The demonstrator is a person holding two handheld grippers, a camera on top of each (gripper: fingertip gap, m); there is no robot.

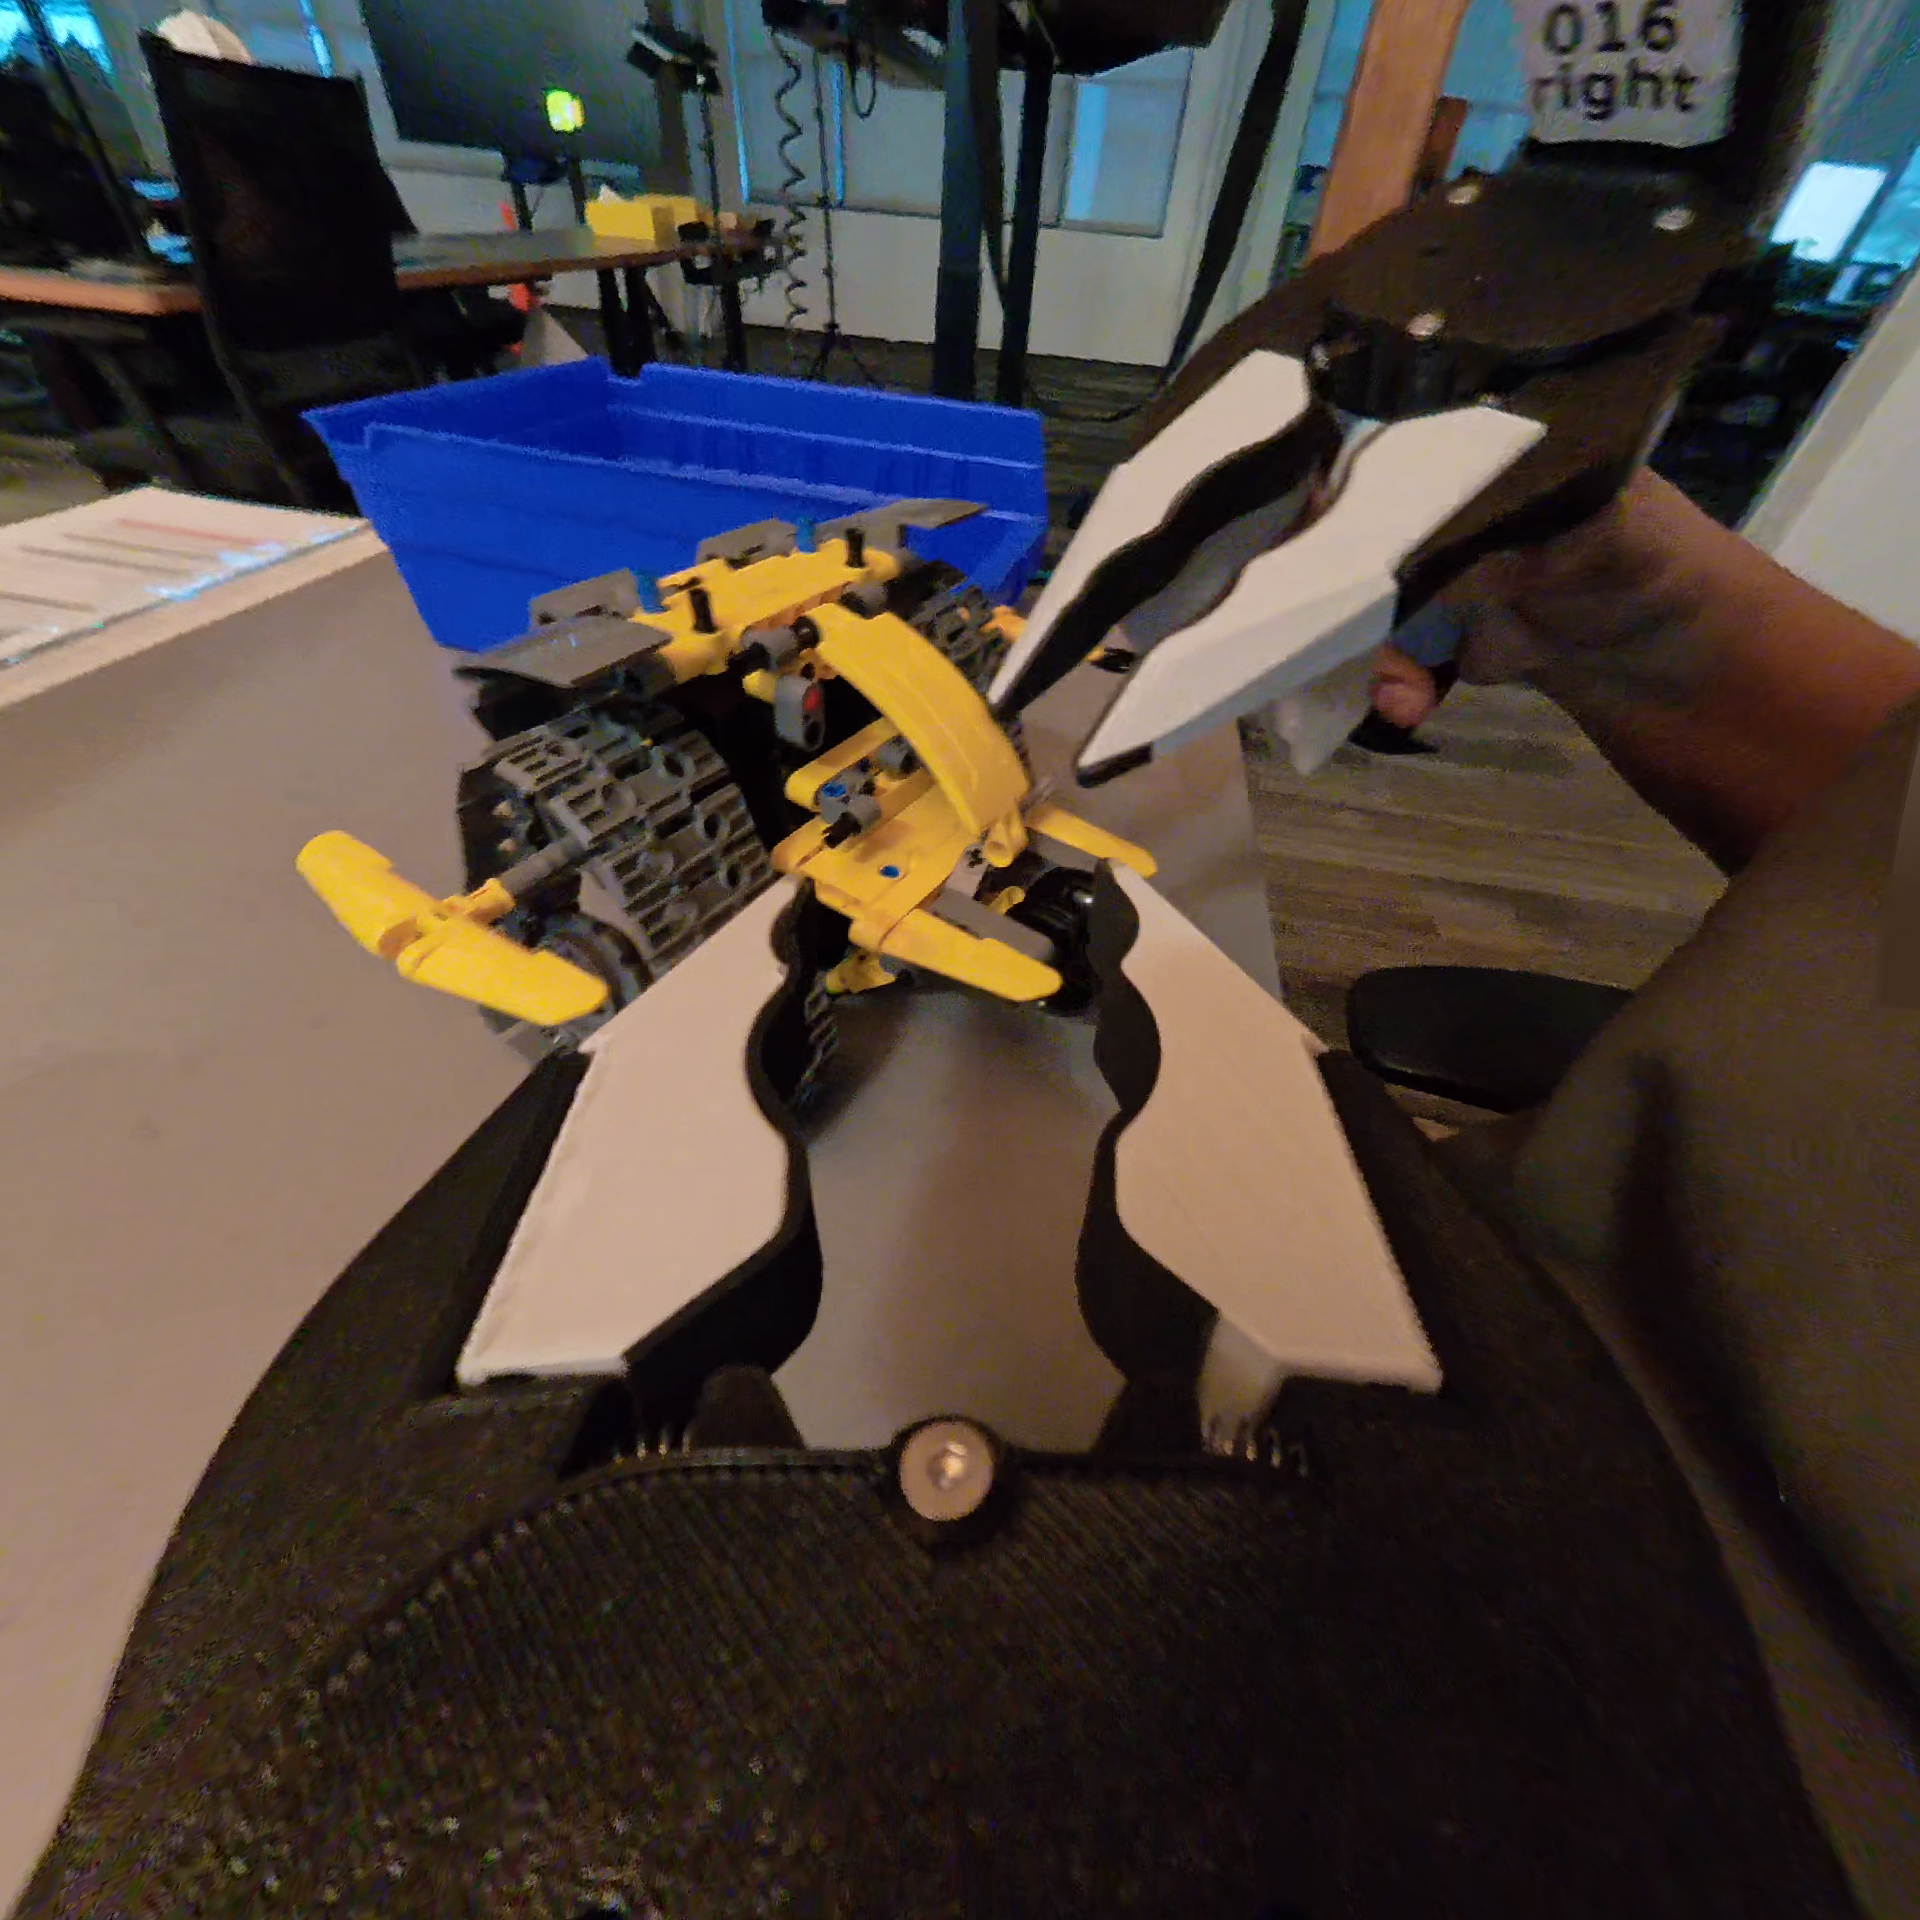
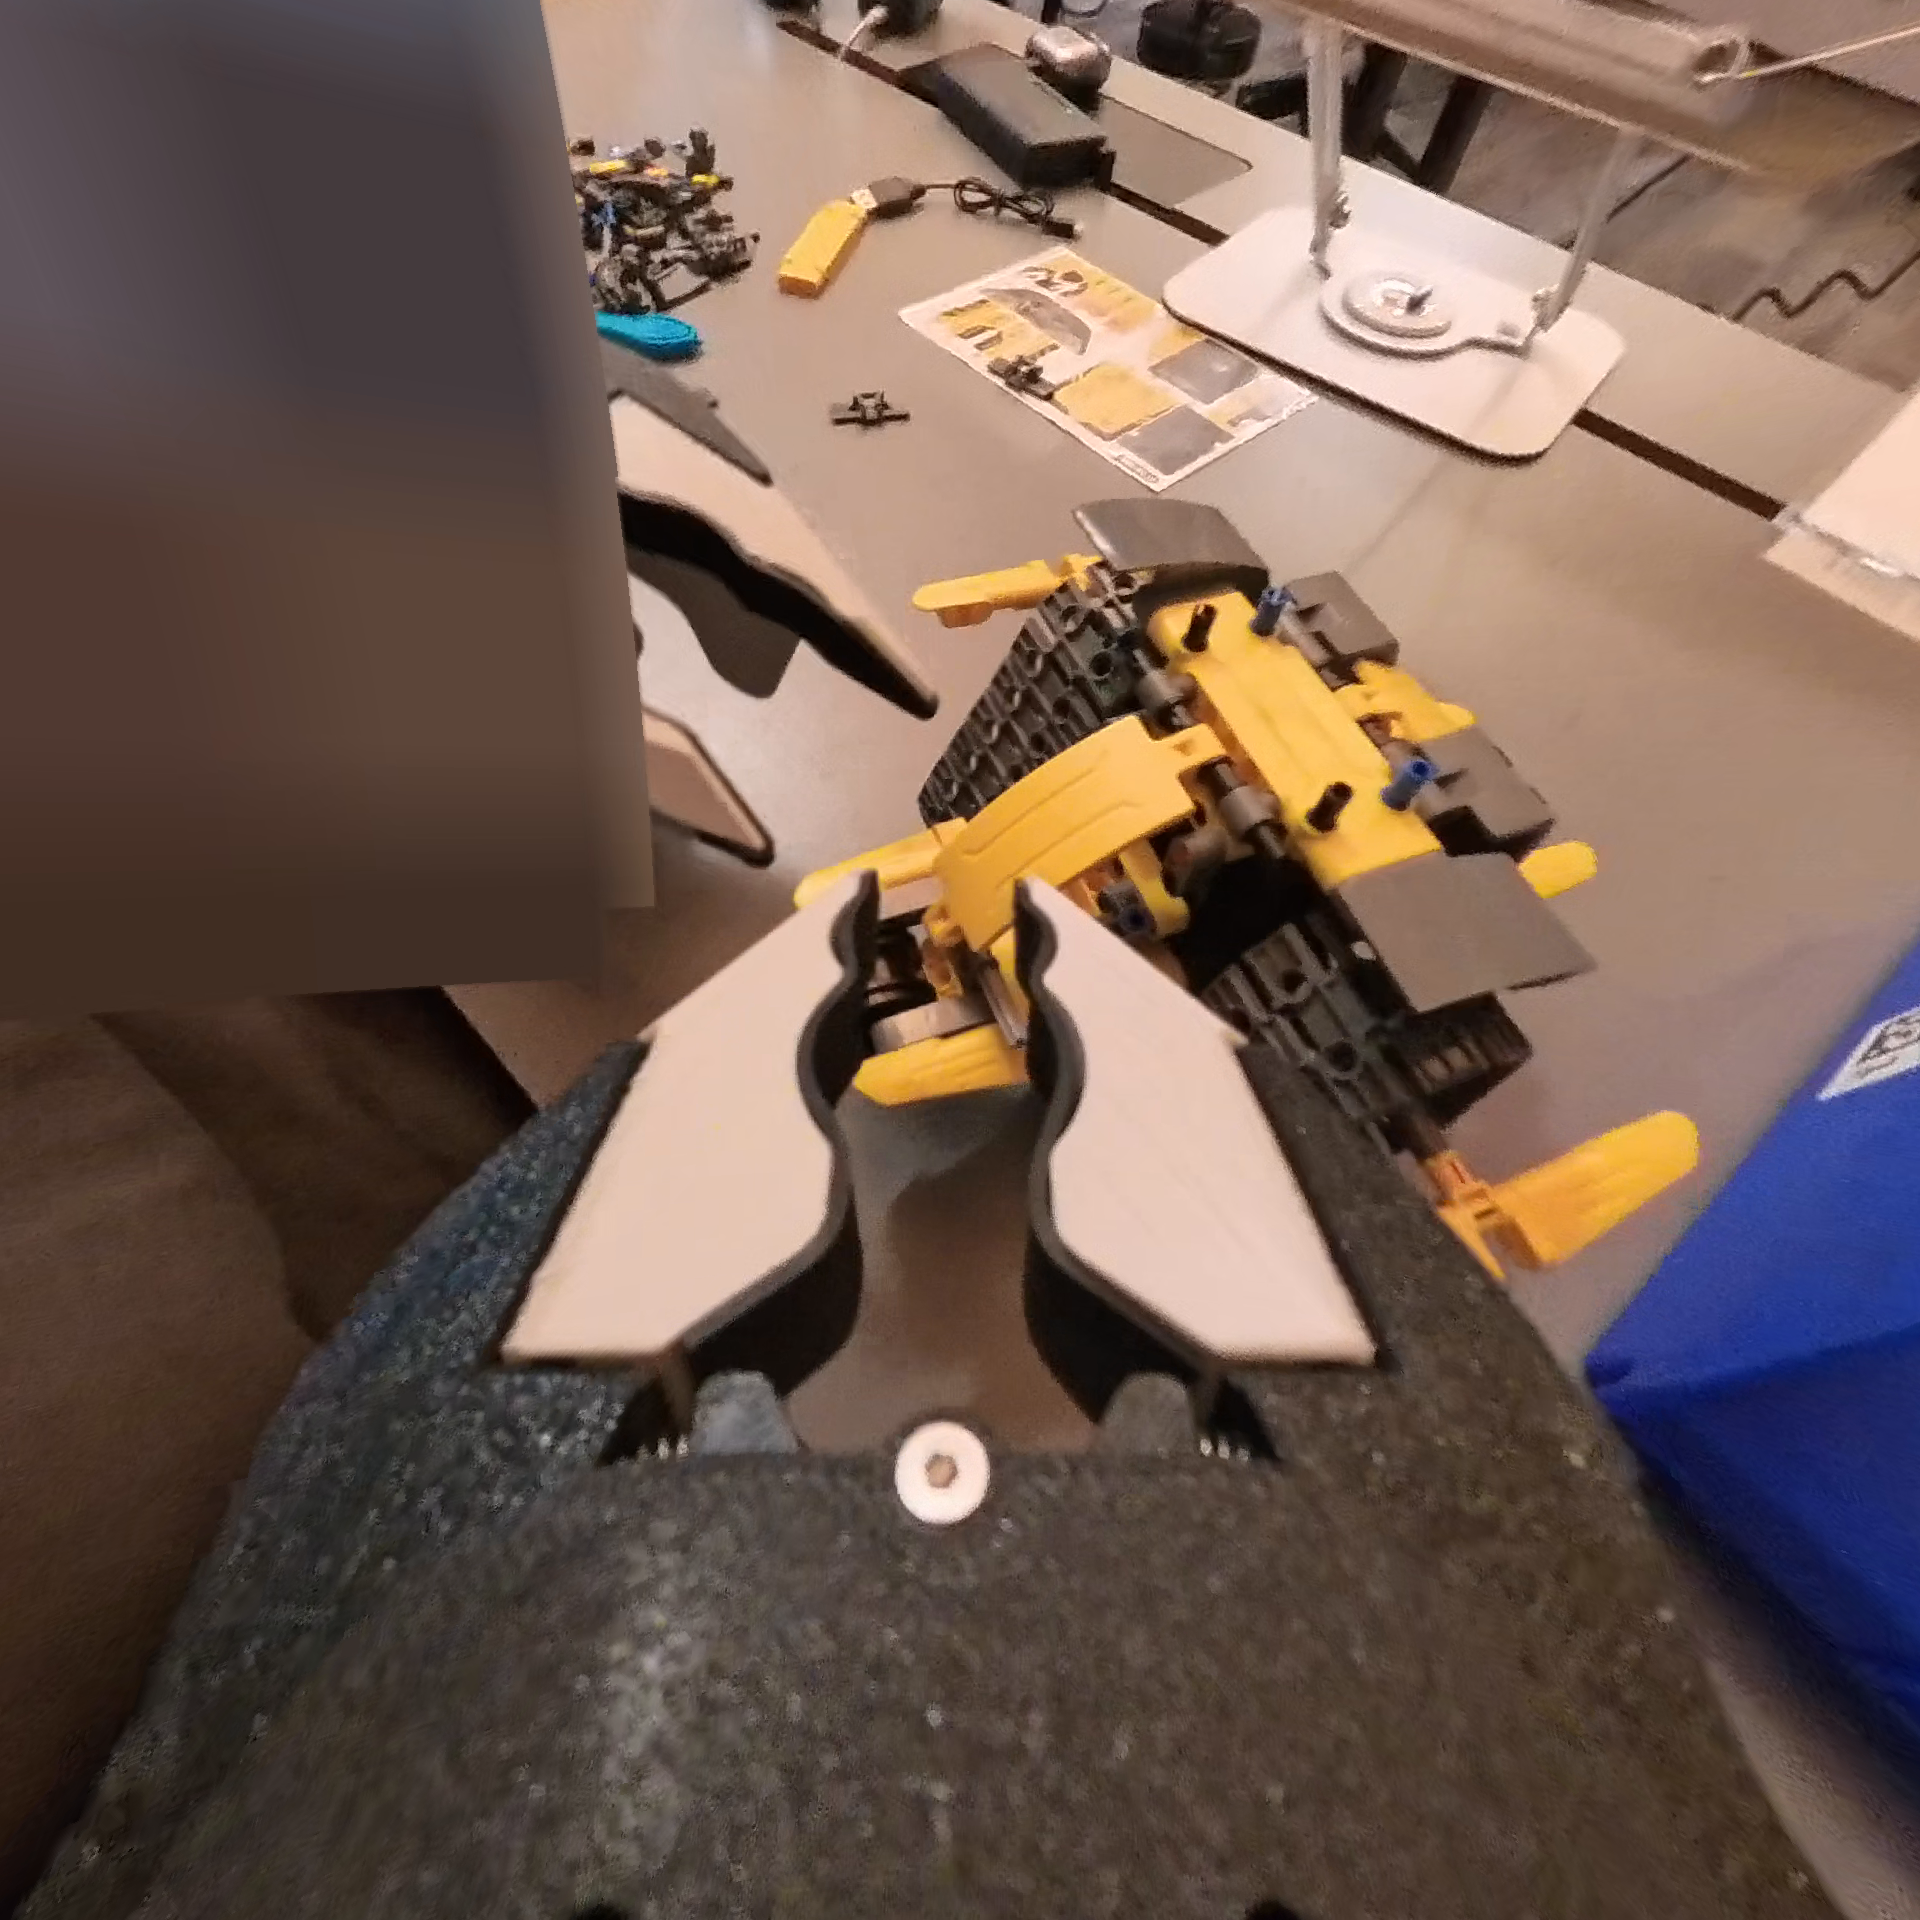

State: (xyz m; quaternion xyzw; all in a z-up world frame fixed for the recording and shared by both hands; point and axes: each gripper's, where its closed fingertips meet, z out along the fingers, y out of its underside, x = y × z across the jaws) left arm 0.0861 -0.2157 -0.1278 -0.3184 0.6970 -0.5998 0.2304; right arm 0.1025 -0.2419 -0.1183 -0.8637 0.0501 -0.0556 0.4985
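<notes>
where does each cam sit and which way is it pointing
Left wrist view: on the left hand-held gripper, facing the toy vehicle and blue bin; the right hand-held gripper and a hand show.
Right wrist view: on the right hand-held gripper, looking down at the vehicle.
Shared: vehicle, bin, table.

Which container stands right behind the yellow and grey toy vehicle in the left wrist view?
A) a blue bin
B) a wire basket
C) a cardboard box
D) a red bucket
A: the blue bin stands open-topped on the table just behind the toy vehicle, with the left gripper at the vehicle's front.
</notes>
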